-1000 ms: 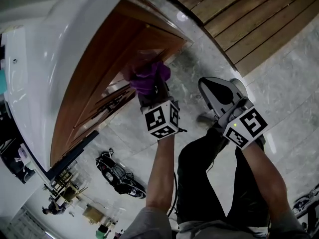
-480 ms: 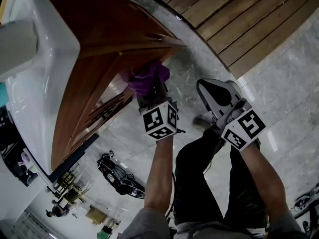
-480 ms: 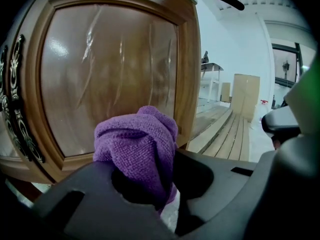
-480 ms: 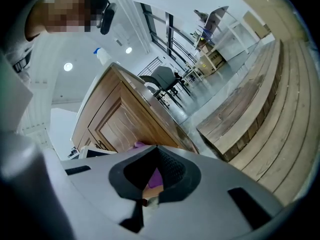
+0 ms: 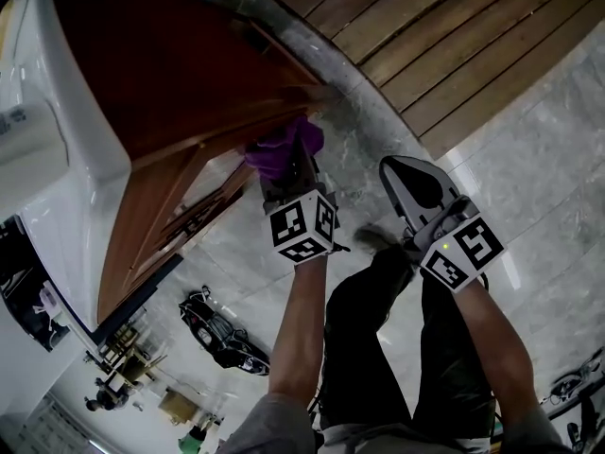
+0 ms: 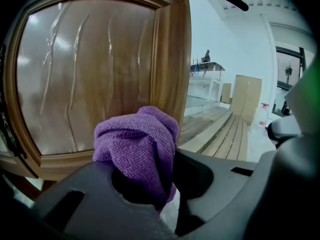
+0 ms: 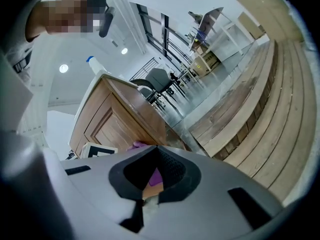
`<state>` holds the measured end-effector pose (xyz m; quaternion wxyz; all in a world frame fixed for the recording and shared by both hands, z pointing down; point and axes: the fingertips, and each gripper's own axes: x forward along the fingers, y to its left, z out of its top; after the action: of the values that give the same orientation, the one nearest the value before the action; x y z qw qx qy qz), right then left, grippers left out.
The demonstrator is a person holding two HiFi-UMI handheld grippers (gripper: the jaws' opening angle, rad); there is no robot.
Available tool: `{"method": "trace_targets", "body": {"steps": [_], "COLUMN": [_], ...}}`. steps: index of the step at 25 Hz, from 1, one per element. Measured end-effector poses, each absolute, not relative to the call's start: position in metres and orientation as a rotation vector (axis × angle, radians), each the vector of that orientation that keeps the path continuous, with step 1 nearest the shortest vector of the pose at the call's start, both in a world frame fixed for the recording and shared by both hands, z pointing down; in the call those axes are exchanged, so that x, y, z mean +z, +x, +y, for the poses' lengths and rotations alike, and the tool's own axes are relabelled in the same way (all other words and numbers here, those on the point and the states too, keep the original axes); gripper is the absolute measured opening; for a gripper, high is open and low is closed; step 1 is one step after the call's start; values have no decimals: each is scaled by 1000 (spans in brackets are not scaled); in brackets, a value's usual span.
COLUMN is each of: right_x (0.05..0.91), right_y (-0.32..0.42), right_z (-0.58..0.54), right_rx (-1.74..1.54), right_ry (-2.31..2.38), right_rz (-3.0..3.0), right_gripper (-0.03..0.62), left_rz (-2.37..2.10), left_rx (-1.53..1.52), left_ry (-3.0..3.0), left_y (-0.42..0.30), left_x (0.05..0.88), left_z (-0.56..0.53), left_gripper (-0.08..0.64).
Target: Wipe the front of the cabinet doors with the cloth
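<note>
Far left there's the white counter [image 5: 52,149] sitting on top of the cabinet. Under it is the brown wooden cabinet door [image 5: 180,74] with its framed panel. The left claw [image 5: 286,170] is pinching a bunched-up purple cloth [image 5: 282,145], and the wad is up at the door's lower corner, right by the frame edge. In the left gripper view the cloth sits in front of the bottom rail, but honestly I can't say for sure whether it's pressed on the wood or just off it. Over on the right, the right claw [image 5: 418,189] hangs well apart from the cabinet, over the marble floor [image 5: 529,159]. It's pressed together with nothing in it. So I'd call this mid-wipe on the door front. The next move probably needs firm pressure into the panel and long strokes back across it, plus a pass along the frame grooves.
</note>
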<state>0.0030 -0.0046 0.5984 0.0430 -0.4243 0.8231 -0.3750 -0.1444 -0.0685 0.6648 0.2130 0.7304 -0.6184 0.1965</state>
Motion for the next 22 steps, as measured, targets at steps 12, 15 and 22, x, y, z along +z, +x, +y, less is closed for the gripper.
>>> {"method": "trace_targets", "body": {"steps": [12,15,22], "right_x": [578,566,537], "right_y": [31,35,39], "right_z": [-18,-21,-23], "right_rx": [-1166,-1167,-1172], "right_ry": [-1295,-1293,-1283], "right_rz": [2517,2519,2535], "right_gripper": [9,9,9], "left_rz": [-1659,-1638,-1594], "left_rx": [468,467,460], "left_ry": [1969,1991,2018], "left_y": [-117,-107,-89], "left_x": [648,632,585], "left_z": [-73,-72,-57], "left_gripper": [72,72,72]}}
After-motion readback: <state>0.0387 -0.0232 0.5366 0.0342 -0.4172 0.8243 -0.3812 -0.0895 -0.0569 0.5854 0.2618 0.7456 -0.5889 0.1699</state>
